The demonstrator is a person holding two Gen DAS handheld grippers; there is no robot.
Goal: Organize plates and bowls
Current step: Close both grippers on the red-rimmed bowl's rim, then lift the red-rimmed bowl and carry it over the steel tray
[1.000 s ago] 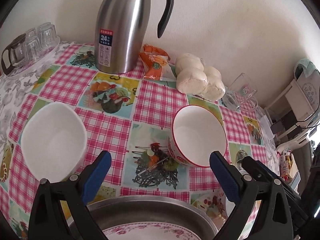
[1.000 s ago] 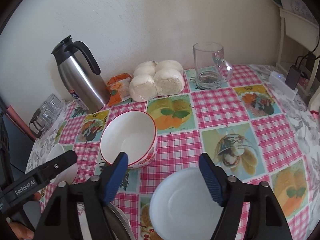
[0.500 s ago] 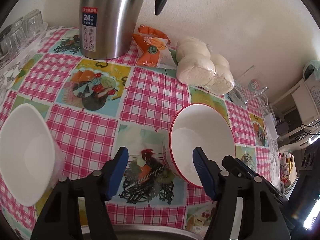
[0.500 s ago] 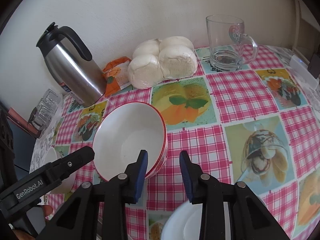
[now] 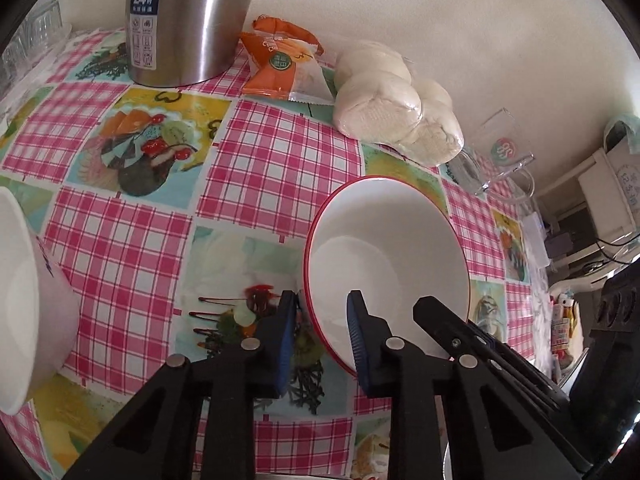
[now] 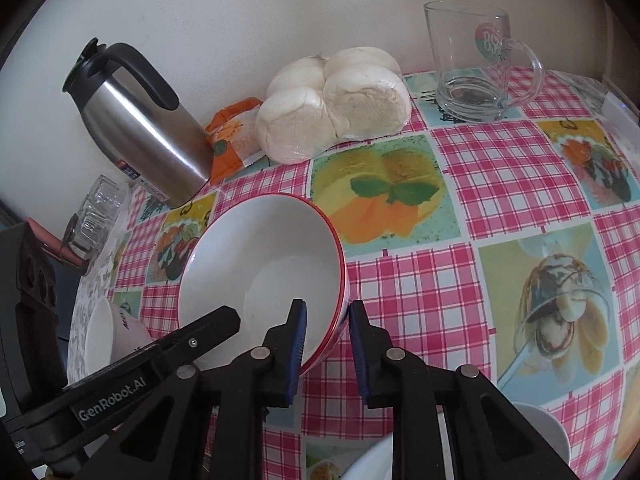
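The red-rimmed bowl (image 5: 384, 256) stands near the middle of the checked tablecloth (image 5: 132, 264), in front of the bag of white buns (image 5: 396, 108) and the steel flask (image 5: 188, 20). Both grippers straddle its near wall from opposite sides. The left gripper (image 5: 320, 320) has one blue pad outside the bowl on its left side and the other pad inside; its jaws are closing with the rim between them, and a visible gap remains beside the inner pad, so the pads do not look pressed on yet. The right gripper (image 6: 326, 330) sits at the bowl's right edge, one pad inside and one outside, its jaws also closing around the wall; whether these pads touch the wall cannot be told for sure, though a sliver of space shows on the outer side.

A plain white bowl (image 5: 24, 304) stands at the left edge of the table, well apart from the red-rimmed one. An orange snack packet (image 5: 280, 68) lies between the flask and the buns. A glass mug (image 6: 476, 64) stands to the right of the buns, near the wall.
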